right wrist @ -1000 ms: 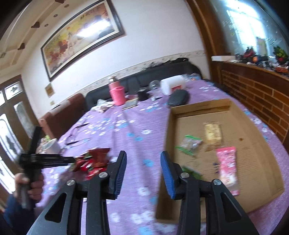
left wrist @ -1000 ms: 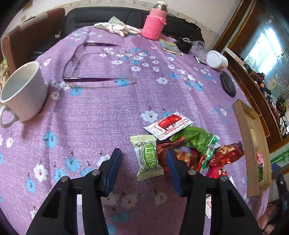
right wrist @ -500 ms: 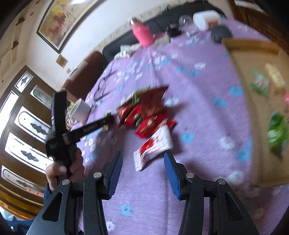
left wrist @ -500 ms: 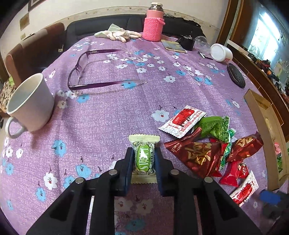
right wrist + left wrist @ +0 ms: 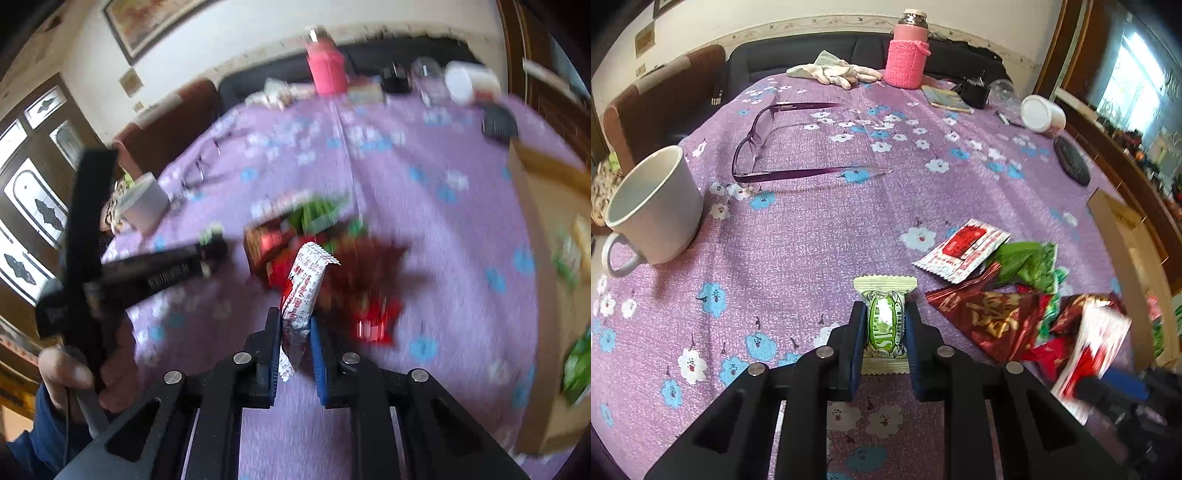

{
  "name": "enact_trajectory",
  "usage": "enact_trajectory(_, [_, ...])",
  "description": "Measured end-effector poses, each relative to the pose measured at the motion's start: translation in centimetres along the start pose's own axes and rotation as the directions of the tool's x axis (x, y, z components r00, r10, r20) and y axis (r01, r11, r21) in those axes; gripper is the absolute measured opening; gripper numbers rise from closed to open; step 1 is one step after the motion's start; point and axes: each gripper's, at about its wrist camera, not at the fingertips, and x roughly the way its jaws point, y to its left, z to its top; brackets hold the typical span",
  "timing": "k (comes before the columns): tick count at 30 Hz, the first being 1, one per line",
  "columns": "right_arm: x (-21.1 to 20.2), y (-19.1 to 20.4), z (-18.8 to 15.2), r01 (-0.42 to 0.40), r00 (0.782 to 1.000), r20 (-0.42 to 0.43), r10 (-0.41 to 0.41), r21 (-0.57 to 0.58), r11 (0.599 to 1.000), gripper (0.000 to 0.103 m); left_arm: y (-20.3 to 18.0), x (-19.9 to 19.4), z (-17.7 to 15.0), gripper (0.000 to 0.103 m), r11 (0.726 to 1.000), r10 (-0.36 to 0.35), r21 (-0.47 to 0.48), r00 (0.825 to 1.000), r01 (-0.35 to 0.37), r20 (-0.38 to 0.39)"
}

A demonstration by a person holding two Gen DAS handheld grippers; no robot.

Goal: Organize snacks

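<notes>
My left gripper (image 5: pixel 885 325) is shut on a green and cream candy packet (image 5: pixel 885 321) just above the purple flowered tablecloth (image 5: pixel 798 236). A pile of red, green and white snack packets (image 5: pixel 1008 295) lies to its right. My right gripper (image 5: pixel 294 328) is shut on a white and red snack packet (image 5: pixel 303 291) and holds it upright above the cloth; this packet also shows blurred in the left wrist view (image 5: pixel 1093 343). The cardboard box (image 5: pixel 550 236) with several snacks inside is at the right. The left gripper shows in the right wrist view (image 5: pixel 210 240).
A white mug (image 5: pixel 653 206) stands at the left. Purple glasses (image 5: pixel 764 147) lie behind it. A pink-sleeved bottle (image 5: pixel 908 55), white gloves (image 5: pixel 834 72), a white jar (image 5: pixel 1043 116) and a black oval object (image 5: pixel 1071 166) are at the far side.
My left gripper closed on the green candy packet and lifted it slightly. My right gripper swung from the box to the pile, closed on the white and red packet and raised it.
</notes>
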Motion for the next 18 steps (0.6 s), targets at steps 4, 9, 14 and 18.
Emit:
enact_trajectory(4, [-0.2,-0.9,1.1,0.005,0.996,0.084,-0.004,-0.010,1.000,0.017,-0.5,-0.7,0.0,0.019,1.000,-0.020,0.016,0.999,0.020,0.039])
enact_trajectory(9, [1.7,-2.8,0.3,-0.097,0.993,0.079,0.093,0.051,0.994,0.017,-2.1,-1.8,-0.2,0.019,0.995,-0.065,0.078,0.994,0.058,0.092])
enact_trajectory(14, [-0.2,-2.1,0.5,-0.036,0.982,0.184,0.041,-0.029,0.999,0.017,-4.6,-1.9,-0.8,0.019,0.985,-0.091,0.159,0.991,0.074,0.100])
enact_trajectory(18, [-0.4,-1.5,0.3,-0.036,0.979,0.200,0.045,-0.050,0.998,0.017,-5.6,-1.6,-1.2,0.019,0.978,-0.086,0.198,0.992,0.067,0.094])
